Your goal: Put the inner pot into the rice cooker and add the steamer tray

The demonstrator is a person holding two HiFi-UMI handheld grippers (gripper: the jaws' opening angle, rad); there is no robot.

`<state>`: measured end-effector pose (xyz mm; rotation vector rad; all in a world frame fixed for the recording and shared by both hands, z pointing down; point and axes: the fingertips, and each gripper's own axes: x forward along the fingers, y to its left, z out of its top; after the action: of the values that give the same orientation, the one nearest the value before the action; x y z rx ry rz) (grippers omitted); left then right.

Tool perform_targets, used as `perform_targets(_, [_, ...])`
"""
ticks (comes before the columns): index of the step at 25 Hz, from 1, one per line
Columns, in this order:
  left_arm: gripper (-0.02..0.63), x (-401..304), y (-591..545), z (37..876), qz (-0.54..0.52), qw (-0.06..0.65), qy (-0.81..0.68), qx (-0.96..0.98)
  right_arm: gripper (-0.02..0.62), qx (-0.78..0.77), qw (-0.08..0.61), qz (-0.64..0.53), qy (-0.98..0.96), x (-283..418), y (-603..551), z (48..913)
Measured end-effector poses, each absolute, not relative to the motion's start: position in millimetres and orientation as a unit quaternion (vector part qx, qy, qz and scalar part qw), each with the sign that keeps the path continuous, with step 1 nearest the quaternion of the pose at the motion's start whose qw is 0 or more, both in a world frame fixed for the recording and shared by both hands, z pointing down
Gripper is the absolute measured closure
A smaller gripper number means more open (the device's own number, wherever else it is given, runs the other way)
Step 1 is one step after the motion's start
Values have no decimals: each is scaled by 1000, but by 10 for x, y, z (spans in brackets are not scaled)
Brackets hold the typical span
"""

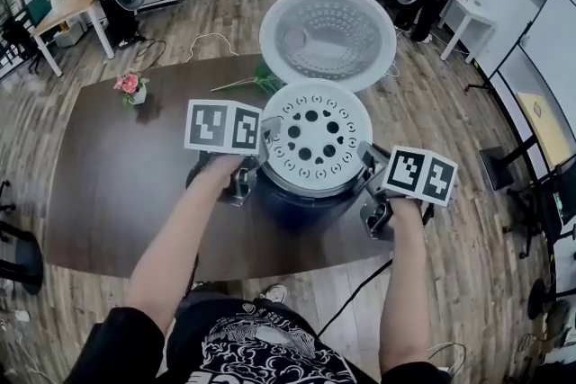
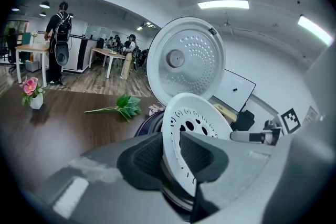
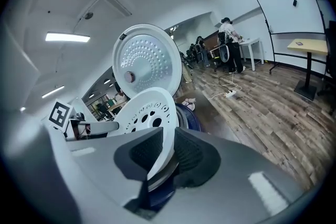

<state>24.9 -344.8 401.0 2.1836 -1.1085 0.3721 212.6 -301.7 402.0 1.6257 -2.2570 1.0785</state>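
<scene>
The white perforated steamer tray [image 1: 315,135] lies flat on top of the dark blue rice cooker [image 1: 306,200], whose round lid [image 1: 328,36] stands open behind it. A metal rim, likely the inner pot [image 2: 176,198], shows just under the tray. My left gripper [image 1: 259,156] is at the tray's left rim and my right gripper [image 1: 369,159] at its right rim. In the left gripper view the tray [image 2: 195,119] rim sits between the pads of the left gripper [image 2: 173,150]. In the right gripper view the tray [image 3: 148,110] rim sits between the pads of the right gripper [image 3: 168,152]. Both are shut on it.
The cooker stands near the front of a dark wooden table [image 1: 117,193]. A pink flower in a small white vase [image 1: 132,87] is at the far left. A green leafy sprig [image 1: 255,82] lies behind the cooker. People and desks fill the room's back.
</scene>
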Motion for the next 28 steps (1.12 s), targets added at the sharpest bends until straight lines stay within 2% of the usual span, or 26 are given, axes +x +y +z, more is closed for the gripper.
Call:
perform_targets(12, [492,263,-3479,4005,165,288,-439,835,511,563,120,309,-758,2184,-3054,4023])
perform_targets(22, [492,231,-3509,3954,143,268,-448,841,514,560,106,307,-762,2198,-3081,4028])
perform_targets(24, [495,227,-3506,3934,140,262,-451,842,539,558,102,309,-763,2203,-3062,4030])
perform_targets(28, [496,189,-3486,3857,136,272,-449,840,541,555,80,313,-766,2172,-3028,3888])
